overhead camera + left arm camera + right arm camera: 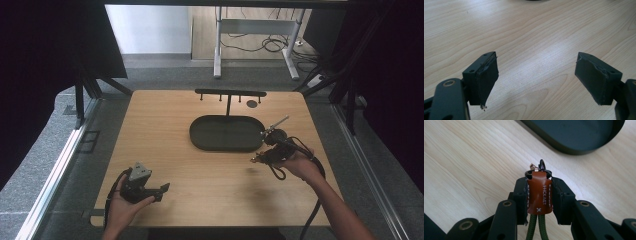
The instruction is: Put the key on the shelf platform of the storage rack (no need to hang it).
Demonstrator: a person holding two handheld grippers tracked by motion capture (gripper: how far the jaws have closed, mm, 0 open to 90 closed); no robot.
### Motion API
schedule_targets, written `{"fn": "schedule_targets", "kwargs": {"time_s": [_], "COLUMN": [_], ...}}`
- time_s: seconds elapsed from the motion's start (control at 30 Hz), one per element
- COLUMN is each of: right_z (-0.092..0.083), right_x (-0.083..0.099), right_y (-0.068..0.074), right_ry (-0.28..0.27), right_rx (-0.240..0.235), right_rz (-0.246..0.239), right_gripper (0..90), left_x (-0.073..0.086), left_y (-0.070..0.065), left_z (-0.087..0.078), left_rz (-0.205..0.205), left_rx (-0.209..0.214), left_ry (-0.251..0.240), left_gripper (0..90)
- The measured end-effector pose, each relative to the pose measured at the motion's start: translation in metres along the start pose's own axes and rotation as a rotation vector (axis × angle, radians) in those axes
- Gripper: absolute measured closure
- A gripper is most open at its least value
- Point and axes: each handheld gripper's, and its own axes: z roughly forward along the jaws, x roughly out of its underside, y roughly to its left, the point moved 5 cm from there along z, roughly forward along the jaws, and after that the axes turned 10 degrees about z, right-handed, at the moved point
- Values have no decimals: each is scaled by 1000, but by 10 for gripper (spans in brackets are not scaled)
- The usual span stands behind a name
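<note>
A key fob with a brown leather tab (pixel 539 195), stamped with letters, is pinched between the pads of my right gripper (pixel 539 187). Its two green cords (pixel 534 227) run back toward the camera, and a small metal ring and clasp (pixel 539 167) stick out past the fingertips. In the high view the right gripper (pixel 257 159) hovers just off the right end of the black oval tray (pixel 225 134), with a dark cord loop (pixel 276 172) hanging under the hand. My left gripper (pixel 161 192) rests near the table's front left, its jaws wide apart (pixel 536 77) over bare wood.
Behind the tray stands a black T-shaped rack (pixel 230 93) with small hooks, and a dark round disc (pixel 251 104) lies beside it. The tray's rim (pixel 579 150) shows ahead of the right gripper. Dark curtains and metal frame rails flank the table.
</note>
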Motion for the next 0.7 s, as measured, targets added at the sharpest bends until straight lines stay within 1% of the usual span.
{"fn": "schedule_targets", "kwargs": {"time_s": [0.1,0.13,0.17,0.2,0.27,0.3,0.37,0.4,0.47,0.5,0.7], "right_z": [-4,-6,-6,-8,-8,-10,-11,-13,-15,-15,-15], "right_x": [-6,-11,-11,-16,-17,-22,-24,-30,-35,-35,-51], "right_y": [2,3,3,4,4,5,5,6,6,6,5], "right_ry": [-8,-14,-14,-20,-19,-21,-24,-27,-30,-30,-40], "right_rx": [-4,-7,-7,-12,-13,-13,-13,-15,-14,-14,-16], "right_rz": [-13,-22,-22,-29,-31,-36,-38,-44,-48,-48,-71], "right_gripper": [678,678,678,678,678,678,678,679,679,679,679], "left_x": [0,0,0,0,0,0,0,0,0,0,1], "left_y": [0,0,0,0,0,0,0,1,1,1,2], "left_z": [0,0,0,0,-1,-1,-1,-1,0,0,-1], "left_rz": [0,0,0,1,0,-2,-3,-2,-3,-3,-7], "left_rx": [1,2,2,2,2,2,1,2,2,3,3], "left_ry": [0,0,0,-1,-3,-5,-4,-4,-5,-3,-2], "left_gripper": [190,190,190,190,190,190,190,190,190,190,190]}}
